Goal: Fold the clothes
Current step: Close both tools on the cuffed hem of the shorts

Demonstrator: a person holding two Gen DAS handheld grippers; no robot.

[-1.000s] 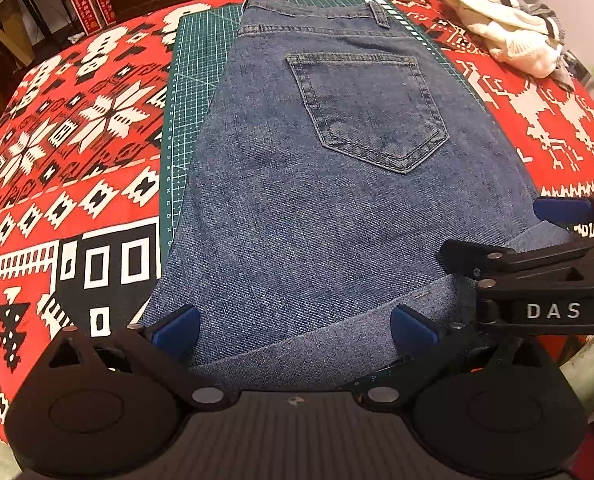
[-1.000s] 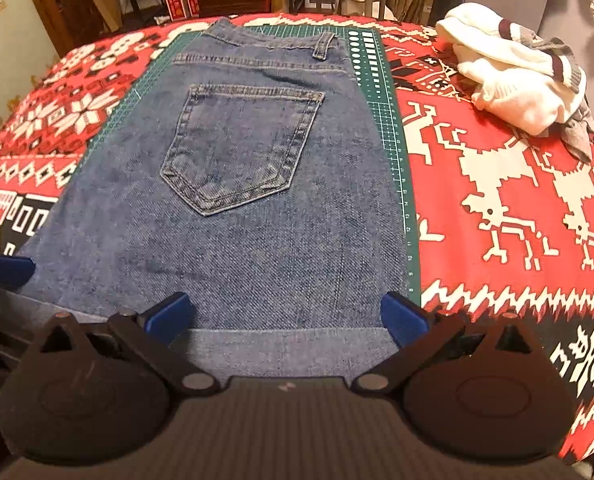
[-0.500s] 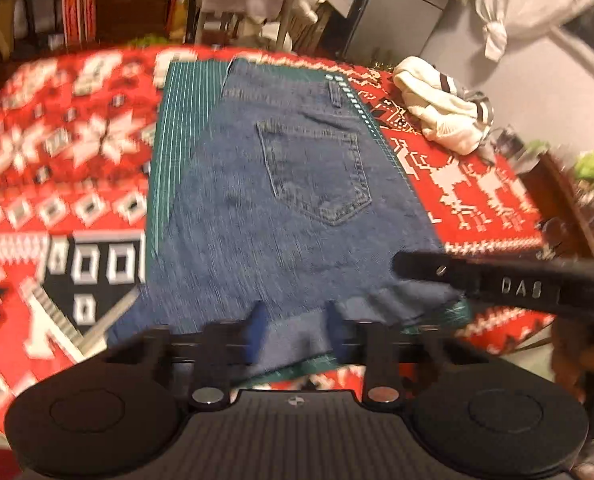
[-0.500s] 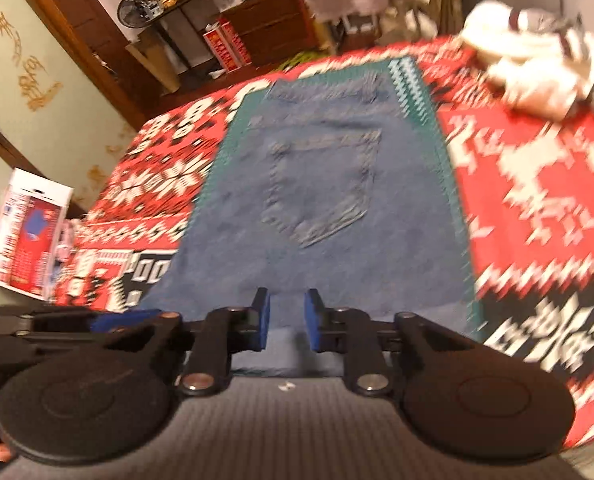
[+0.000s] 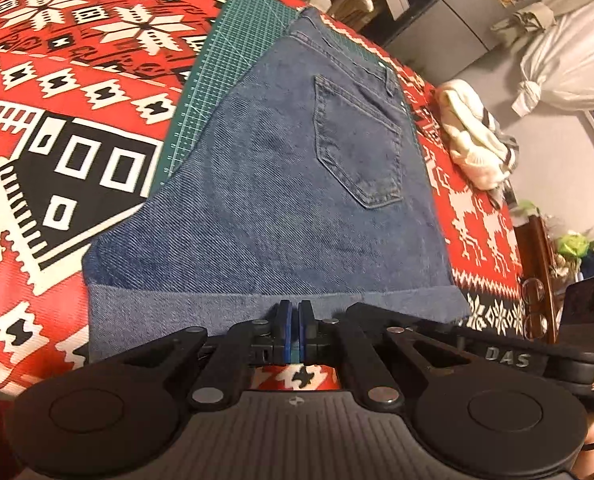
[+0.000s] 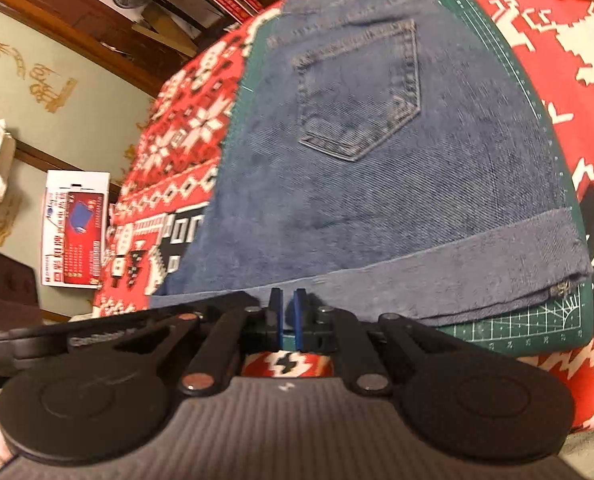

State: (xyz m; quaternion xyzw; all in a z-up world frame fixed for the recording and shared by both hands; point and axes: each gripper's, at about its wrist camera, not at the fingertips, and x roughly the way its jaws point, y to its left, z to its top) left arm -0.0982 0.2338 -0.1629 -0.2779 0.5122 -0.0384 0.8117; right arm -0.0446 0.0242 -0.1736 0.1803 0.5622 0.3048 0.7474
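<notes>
A: So, where are we? The jeans lie folded on the green cutting mat, pocket up, near edge facing both tongs.

B: A fold looks done; left gripper and right gripper both sit pinched nearly closed, empty, just off the near edge; next, I'd judge, reopen and take that edge for another fold.

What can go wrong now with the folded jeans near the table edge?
1. The folded jeans reach the front edge of the green cutting mat; a backward pull may drag them off.
2. Both the left hand-held gripper and the right hand-held gripper appear shut on nothing, so lifting might miss the fold.
</notes>
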